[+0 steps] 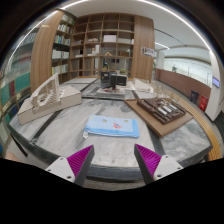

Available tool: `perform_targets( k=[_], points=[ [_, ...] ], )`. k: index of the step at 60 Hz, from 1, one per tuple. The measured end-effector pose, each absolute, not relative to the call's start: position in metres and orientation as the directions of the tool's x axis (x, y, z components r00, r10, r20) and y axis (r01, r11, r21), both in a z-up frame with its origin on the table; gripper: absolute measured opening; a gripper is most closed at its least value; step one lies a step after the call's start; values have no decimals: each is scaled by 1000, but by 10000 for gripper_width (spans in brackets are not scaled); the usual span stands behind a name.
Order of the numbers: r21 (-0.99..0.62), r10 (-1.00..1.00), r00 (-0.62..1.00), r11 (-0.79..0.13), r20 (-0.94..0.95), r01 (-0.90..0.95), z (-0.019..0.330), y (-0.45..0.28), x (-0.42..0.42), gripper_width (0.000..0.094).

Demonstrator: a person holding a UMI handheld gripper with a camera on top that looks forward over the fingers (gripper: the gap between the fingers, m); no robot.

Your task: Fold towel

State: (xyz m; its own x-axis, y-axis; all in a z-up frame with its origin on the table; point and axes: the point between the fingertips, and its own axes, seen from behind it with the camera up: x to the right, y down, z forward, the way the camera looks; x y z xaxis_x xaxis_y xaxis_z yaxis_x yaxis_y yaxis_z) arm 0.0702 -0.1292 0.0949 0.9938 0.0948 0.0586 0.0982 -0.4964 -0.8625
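Note:
A light blue towel (112,127) lies flat and partly folded on the grey marble-look table (60,135), ahead of my fingers and a little beyond them. My gripper (114,160) is open and empty, held above the table's near edge. Its two magenta pads (80,160) stand wide apart with nothing between them.
A white model on a board (48,100) sits on the table at the left. A wooden tray with dark items (163,110) stands at the right. Bookshelves (105,40) and a desk with a monitor (113,80) lie beyond.

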Motion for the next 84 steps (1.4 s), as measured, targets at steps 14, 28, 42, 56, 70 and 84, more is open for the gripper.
perform_targets(
  k=[14,28,42,56,70,84],
  points=[
    [-849,236,971,-519,-31,99,64,-30,-34,768],
    [-800,288,958,-572,11,181,5,59,-75,585],
    [-811,259,954,-520,148,267,-11,80,-64,33],
    [-847,260,956,-470,135,248,18,84,-63,6],
    [-893,66,998,-448,4,33,86,82,43,5],
    [-845,-54,998,-532,-30,-54,41,75,124,11]
  ],
)
